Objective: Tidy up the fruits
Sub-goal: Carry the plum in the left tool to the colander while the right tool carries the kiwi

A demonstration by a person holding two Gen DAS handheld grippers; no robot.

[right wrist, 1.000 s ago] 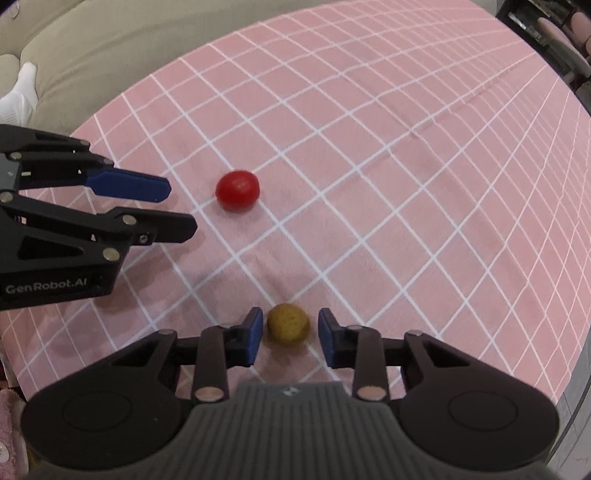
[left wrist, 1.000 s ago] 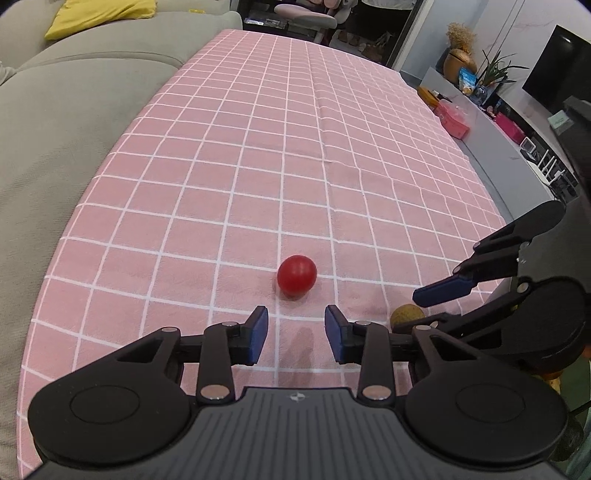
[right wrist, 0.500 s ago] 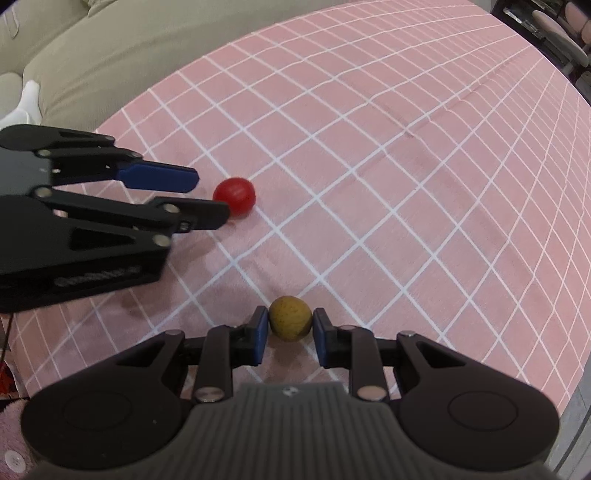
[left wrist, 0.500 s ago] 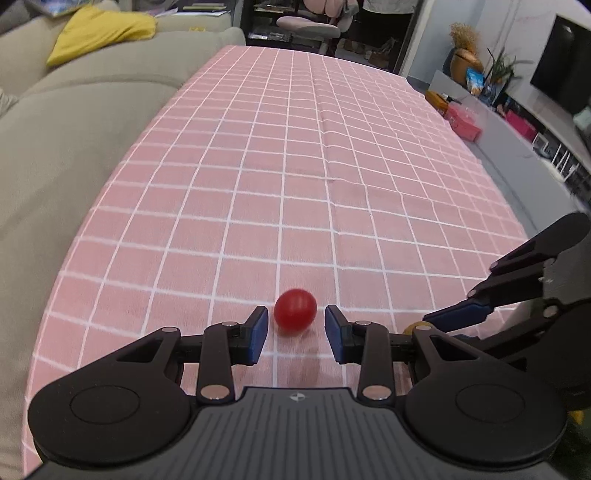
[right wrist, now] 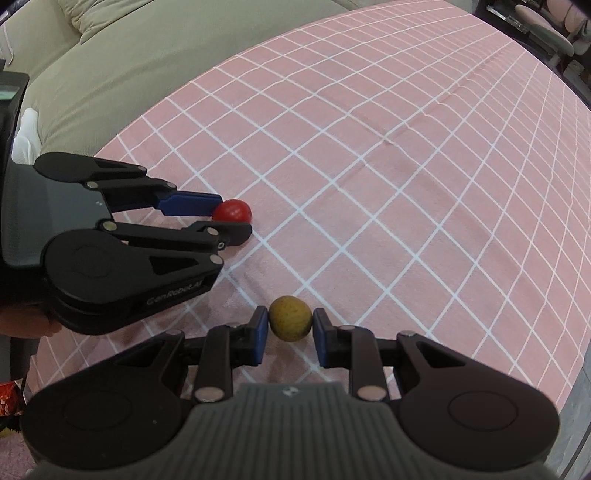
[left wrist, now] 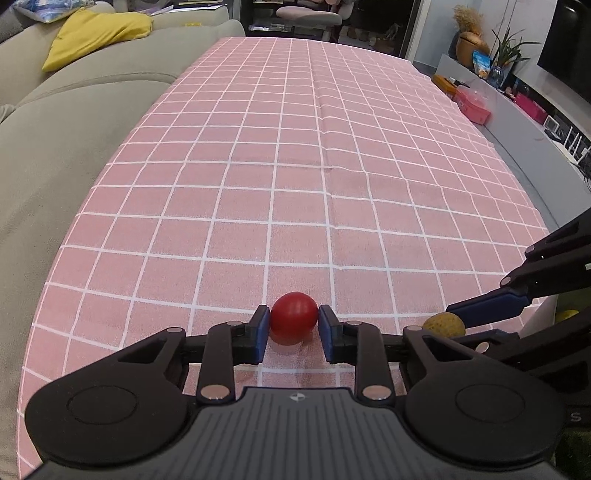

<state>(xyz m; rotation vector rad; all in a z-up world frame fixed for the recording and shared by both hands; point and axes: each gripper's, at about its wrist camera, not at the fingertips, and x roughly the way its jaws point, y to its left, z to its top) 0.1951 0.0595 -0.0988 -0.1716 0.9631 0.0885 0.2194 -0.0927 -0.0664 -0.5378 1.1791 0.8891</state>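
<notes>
Far left: grey-green sofa (left wrist: 74, 155) ran along the table edge, yellow cushion (left wrist: 96, 35) on its back.

Pink checked tablecloth (left wrist: 295, 166) covered the table, mostly bare, one fold crease across the middle.

Left gripper (left wrist: 294, 325) was angled down at the near edge of the cloth. Jaws had just been closing, and the red fruit (left wrist: 294, 317) sat between them with both blue pads (left wrist: 263, 325) touching its sides, so clamped on it. The fruit was low on the cloth, its shadow just under it; cannot tell whether it was lifted clear. The right wrist view confirmed it: left gripper (right wrist: 236, 221) came in from the left, red fruit (right wrist: 232, 211) pinched at its tips.

Right of that, near and slightly closer to the table's front edge: right gripper (right wrist: 290, 326), pointing steeply down, closed on the yellow-brown fruit (right wrist: 290, 323), pads pressed on both sides. In the left wrist view, the same fruit (left wrist: 443, 324) showed at the right gripper's blue fingertip (left wrist: 487, 308).

The two fruits were apart, not touching.

Far right background: low cabinet (left wrist: 517, 110) with a pink box (left wrist: 474, 107) and a plant (left wrist: 506, 48).
</notes>
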